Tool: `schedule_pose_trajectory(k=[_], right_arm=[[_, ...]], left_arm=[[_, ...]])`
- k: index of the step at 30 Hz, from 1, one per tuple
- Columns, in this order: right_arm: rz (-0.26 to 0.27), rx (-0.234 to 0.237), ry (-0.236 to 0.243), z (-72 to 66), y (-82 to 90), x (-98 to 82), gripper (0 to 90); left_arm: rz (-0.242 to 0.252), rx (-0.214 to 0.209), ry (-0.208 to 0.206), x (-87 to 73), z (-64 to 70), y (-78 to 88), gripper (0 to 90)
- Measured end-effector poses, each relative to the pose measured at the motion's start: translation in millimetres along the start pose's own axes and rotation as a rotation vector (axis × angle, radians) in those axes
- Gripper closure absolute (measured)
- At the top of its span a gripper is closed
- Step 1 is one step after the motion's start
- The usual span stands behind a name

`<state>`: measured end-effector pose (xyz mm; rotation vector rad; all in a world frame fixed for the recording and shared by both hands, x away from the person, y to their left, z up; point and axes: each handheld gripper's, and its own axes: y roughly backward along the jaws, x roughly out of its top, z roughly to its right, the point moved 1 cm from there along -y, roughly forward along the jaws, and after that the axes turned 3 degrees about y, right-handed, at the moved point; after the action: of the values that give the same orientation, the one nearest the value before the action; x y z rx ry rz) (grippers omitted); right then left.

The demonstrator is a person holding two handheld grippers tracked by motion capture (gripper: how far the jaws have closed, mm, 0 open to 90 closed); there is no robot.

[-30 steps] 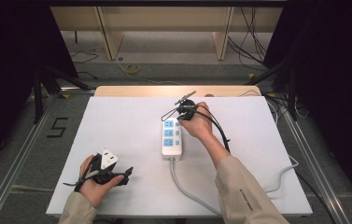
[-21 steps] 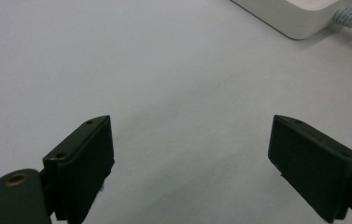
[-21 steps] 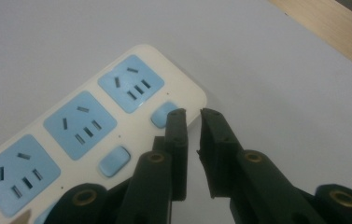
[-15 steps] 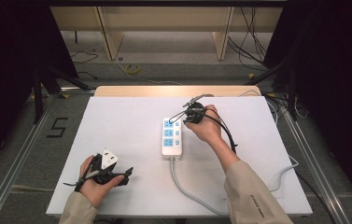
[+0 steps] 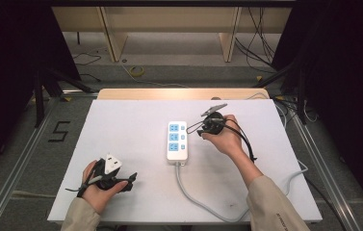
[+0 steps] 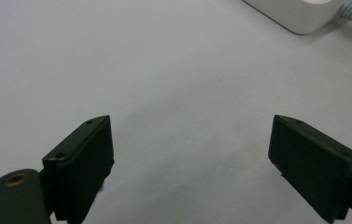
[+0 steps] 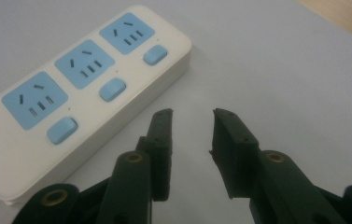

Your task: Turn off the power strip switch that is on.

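A white power strip (image 5: 177, 140) with three blue sockets lies at the table's middle, lengthwise toward the far edge. My right gripper (image 5: 194, 129) hovers just to its right, pointing at it. In the right gripper view the strip (image 7: 85, 79) sits to the left of the jaws, and the right gripper (image 7: 192, 114) is open by a narrow gap with nothing in it. My left gripper (image 5: 132, 178) rests near the front left of the table, pointing right. Seen from its own camera, the left gripper (image 6: 190, 126) stands wide open over bare table, with the strip's end (image 6: 299, 11) far off.
The strip's grey cable (image 5: 188, 187) runs toward the front edge and curls off to the right. The white table (image 5: 131, 125) has a wooden strip (image 5: 184, 94) along its far edge. Metal rails flank both sides, and a "5" mark (image 5: 58, 131) is on the floor at left.
My right gripper has moved right and a little nearer, from above the power strip's far end to beside it. The left gripper has stayed still.
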<state>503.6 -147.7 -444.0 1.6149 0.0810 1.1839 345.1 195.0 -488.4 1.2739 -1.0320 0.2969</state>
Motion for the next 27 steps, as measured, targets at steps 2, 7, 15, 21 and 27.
schedule_pose_trajectory(k=[2, 7, 15, 21, 27], right_arm=[[0.002, 0.004, -0.006, 0.3, 3.3, -6.0, 65.4], [0.023, 0.007, 0.001, 1.1, 14.5, -22.6, 59.6], [0.063, 0.039, -0.014, 0.2, 36.1, -49.6, 55.9], [0.108, 0.064, -0.010, -5.1, 55.6, -70.9, 53.0], [0.143, 0.070, -0.021, -9.4, 72.6, -92.6, 49.1]], left_arm=[[0.002, 0.001, 0.004, -0.1, 0.3, -0.1, 13.9], [-0.003, 0.001, 0.002, -0.7, -0.5, -0.1, 13.9], [-0.004, 0.001, 0.003, -1.2, -0.9, -0.4, 13.8], [-0.010, 0.002, 0.001, -1.6, -1.0, -1.0, 13.8], [-0.013, 0.001, 0.008, -2.0, -1.3, -1.3, 13.8]])
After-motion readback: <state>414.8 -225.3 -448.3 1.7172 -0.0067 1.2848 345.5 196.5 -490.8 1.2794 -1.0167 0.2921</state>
